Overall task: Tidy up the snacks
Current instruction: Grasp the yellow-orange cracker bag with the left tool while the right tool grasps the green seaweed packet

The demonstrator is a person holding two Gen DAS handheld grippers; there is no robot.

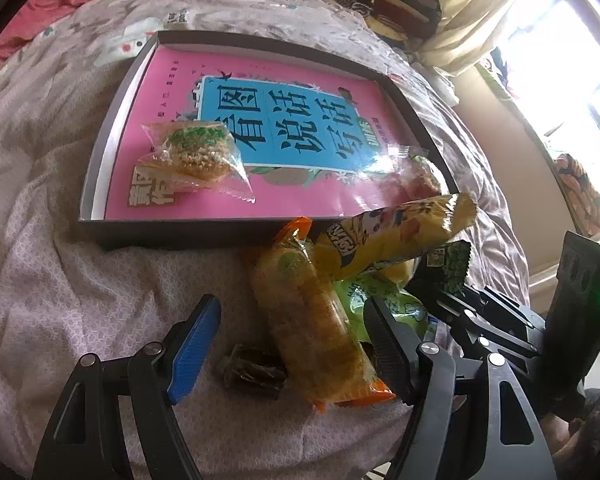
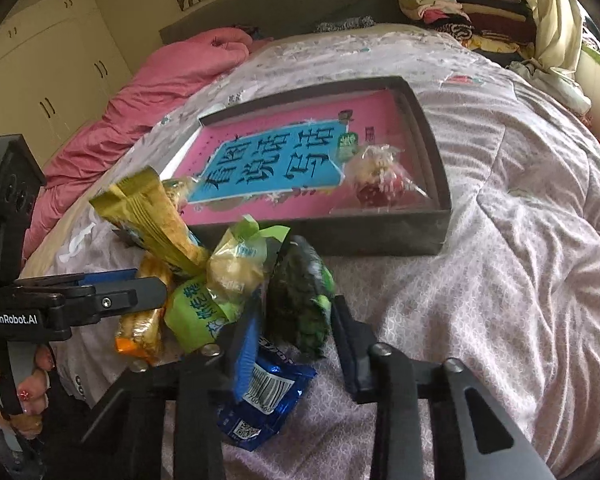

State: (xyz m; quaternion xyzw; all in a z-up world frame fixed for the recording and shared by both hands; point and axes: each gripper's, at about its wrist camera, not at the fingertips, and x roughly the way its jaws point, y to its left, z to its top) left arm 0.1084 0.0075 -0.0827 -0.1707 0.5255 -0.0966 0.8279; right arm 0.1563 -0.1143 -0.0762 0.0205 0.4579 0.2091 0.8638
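One shallow tray [image 1: 100, 168] lies on the bed [image 1: 60, 300], holding two wrapped snacks: one [image 1: 196, 156] left, one [image 2: 380, 180] right. Several more packets are piled just near it. The right gripper [image 2: 296, 320] is clenched on a dark green packet [image 2: 304, 296]; the left gripper [image 1: 296, 344] is released around an orange packet [image 1: 320, 328].

A shallow dark box [image 1: 100, 176] lies on the bed, its floor covered by a pink and blue printed sheet. Inside it rest a clear-wrapped puffed rice cake [image 1: 198, 152] and a red-and-white wrapped sweet [image 2: 380, 182]. Just before the box a heap of snacks lies: an orange packet [image 1: 320, 328], a yellow packet [image 1: 396, 236], light green packets [image 2: 204, 312], a dark green packet [image 2: 304, 300], a blue packet [image 2: 264, 400] and a small dark sweet [image 1: 254, 372].
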